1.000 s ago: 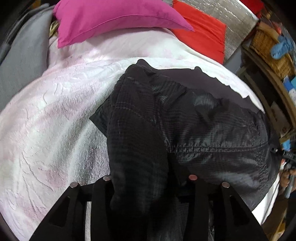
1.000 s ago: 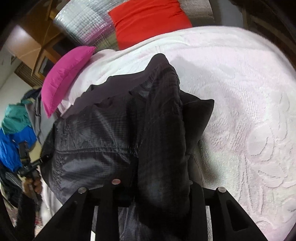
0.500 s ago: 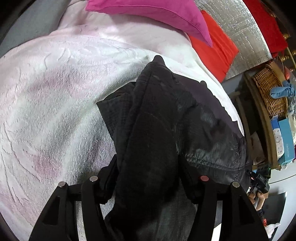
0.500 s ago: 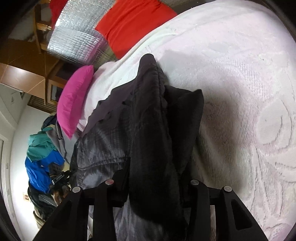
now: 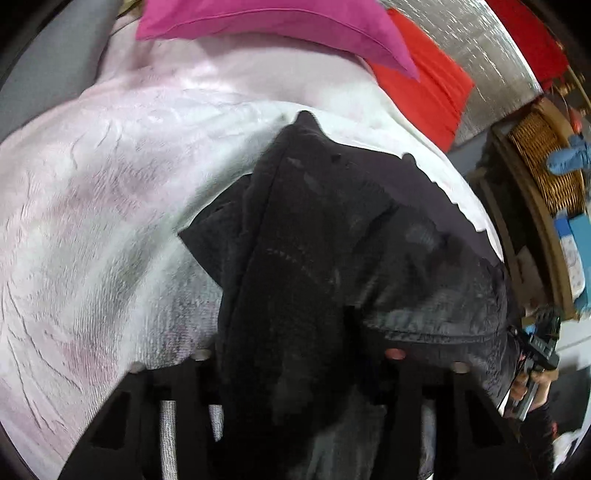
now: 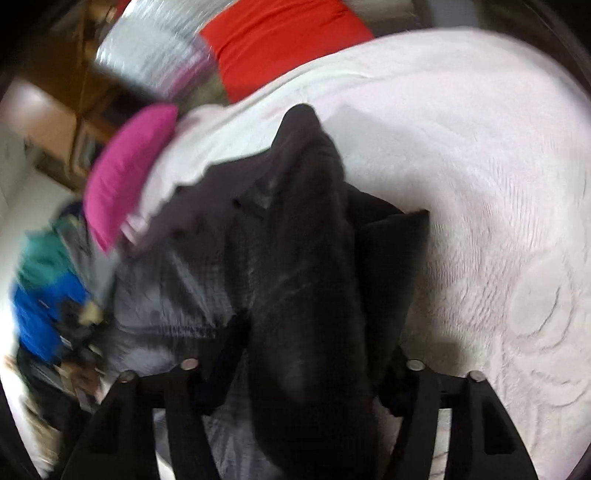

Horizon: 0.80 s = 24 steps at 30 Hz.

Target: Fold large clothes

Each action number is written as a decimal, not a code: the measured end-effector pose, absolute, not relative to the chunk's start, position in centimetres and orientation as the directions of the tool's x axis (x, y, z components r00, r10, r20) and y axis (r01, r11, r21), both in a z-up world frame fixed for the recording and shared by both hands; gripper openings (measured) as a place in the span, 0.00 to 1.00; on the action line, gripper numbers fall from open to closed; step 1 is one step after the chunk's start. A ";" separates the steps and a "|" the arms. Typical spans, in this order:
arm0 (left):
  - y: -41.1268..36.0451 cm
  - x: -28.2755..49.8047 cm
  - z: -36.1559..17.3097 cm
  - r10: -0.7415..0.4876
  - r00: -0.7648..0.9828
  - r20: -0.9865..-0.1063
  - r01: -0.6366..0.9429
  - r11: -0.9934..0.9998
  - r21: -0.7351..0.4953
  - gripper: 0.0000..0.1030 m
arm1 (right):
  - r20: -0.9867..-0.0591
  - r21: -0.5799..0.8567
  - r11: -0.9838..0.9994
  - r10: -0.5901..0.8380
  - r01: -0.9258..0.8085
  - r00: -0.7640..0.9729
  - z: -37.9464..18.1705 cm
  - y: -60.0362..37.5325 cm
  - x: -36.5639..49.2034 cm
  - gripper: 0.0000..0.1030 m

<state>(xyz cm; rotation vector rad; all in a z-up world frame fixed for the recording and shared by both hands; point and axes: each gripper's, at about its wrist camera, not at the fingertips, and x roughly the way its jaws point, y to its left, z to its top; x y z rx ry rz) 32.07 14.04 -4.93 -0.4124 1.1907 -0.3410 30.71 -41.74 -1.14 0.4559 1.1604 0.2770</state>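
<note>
A black quilted jacket (image 5: 332, 240) lies spread on a white-pink bedspread (image 5: 92, 221), with a sleeve folded over its body on each side. One sleeve runs up between the fingers of my left gripper (image 5: 291, 343), whose jaws are closing and press on the fabric. In the right wrist view the jacket (image 6: 295, 240) fills the middle, and its other sleeve lies between the fingers of my right gripper (image 6: 314, 350). Those jaws are opening and stand clear of the cloth on both sides.
A magenta pillow (image 5: 277, 22) and a red cushion (image 5: 424, 85) lie at the head of the bed before a silver foil panel (image 5: 480, 48). A wicker basket (image 5: 546, 162) sits on a shelf at right. Blue and teal clothes (image 6: 40, 295) are piled beyond the bed's edge.
The left jaws spread wider around the sleeve, then narrowed onto it again. The right jaws have widened and let the sleeve go. Both views are tilted and blurred.
</note>
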 end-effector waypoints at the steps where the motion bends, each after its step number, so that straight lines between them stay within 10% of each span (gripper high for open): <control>1: 13.7 32.1 -4.5 -0.456 0.338 -0.823 0.054 0.883 -0.467 0.32 | -0.818 0.475 0.879 0.433 0.022 0.380 -0.9 -41.6 30.7 0.37; 4: 12.9 31.7 -3.3 -0.401 0.358 -0.843 0.093 0.914 -0.395 0.23 | -0.828 0.428 0.904 0.400 -0.018 0.394 1.0 -40.7 30.5 0.21; 24: 12.8 20.3 15.3 -0.375 0.676 -0.634 0.252 0.927 -0.279 0.18 | -0.716 0.267 0.943 0.331 -0.197 0.614 19.3 -37.9 19.7 0.18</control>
